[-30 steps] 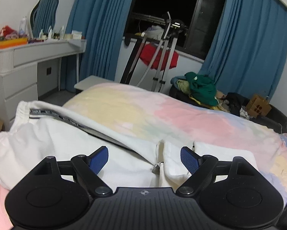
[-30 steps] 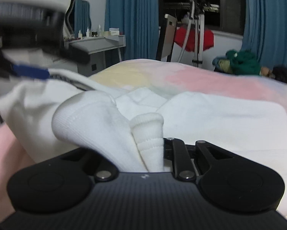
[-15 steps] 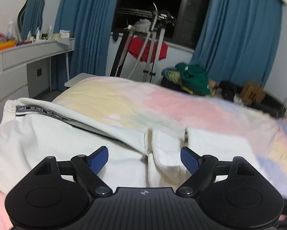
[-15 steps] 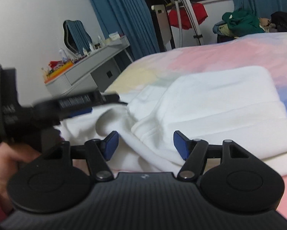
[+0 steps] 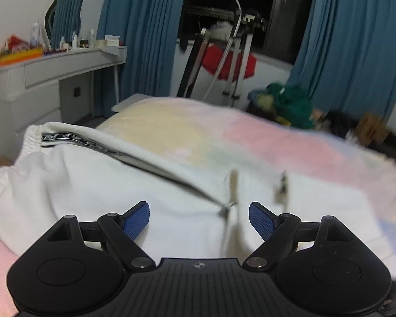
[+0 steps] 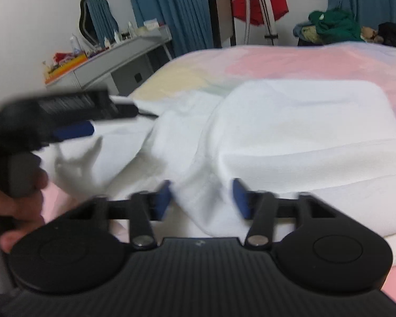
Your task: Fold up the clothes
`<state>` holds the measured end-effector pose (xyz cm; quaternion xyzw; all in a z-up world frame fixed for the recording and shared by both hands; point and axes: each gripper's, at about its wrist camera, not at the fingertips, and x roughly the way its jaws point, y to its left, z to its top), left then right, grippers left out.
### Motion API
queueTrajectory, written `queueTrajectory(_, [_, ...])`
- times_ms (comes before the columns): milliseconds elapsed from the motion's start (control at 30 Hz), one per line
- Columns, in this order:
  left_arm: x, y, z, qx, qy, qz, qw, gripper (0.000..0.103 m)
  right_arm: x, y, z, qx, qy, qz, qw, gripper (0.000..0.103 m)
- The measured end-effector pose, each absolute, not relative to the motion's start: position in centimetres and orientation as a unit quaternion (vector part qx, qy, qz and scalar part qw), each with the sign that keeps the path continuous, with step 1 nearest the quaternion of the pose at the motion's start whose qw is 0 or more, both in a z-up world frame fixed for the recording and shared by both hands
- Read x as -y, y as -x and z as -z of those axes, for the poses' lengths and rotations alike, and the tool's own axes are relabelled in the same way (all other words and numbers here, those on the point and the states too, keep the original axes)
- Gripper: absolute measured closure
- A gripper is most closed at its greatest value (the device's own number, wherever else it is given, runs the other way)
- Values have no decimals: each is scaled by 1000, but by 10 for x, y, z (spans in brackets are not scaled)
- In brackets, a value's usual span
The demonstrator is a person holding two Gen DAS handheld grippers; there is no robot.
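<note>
Both tongs hover over the white garment [image 6: 290,121], right tongs [image 6: 201,198] closing.

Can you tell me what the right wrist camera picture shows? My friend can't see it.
The right tongs are closing around a fold of a white garment lying on a pastel blanket. At the left, a hand holds the left tongs over the same garment.

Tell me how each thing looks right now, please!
left gripper: jaws wide open, nothing held, over the white garment.
right gripper: jaws closing, a white fold between them.
white garment: partly folded, rumpled, lying on the bed.
curtains: drawn apart, dark window showing.
</note>
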<state>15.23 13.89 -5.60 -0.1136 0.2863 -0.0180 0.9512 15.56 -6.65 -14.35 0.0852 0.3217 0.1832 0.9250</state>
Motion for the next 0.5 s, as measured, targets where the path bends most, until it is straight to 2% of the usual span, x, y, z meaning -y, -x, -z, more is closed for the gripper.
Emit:
queueTrajectory(33, [-142,-154,53,-293,140,45,945,19,67,-154,142,-319,-86,-180,927,88])
queueTrajectory(67, [-146,-157,50,-299,166,72,937,19,70,-151,138,-312,-89,-177,929,89])
queueTrajectory(300, [-145,-191,56,-379,342,206,835,13,104,-123,103,-253,-130,-176,942,91])
queueTrajectory(400, [-130,-215,65,-414,372,217,802,13,112,-117,97,-243,-143,-194,939,91])
queueTrajectory(500, [-113,-242,75,-444,354,213,795,13,115,-110,90,-230,-137,-213,940,91])
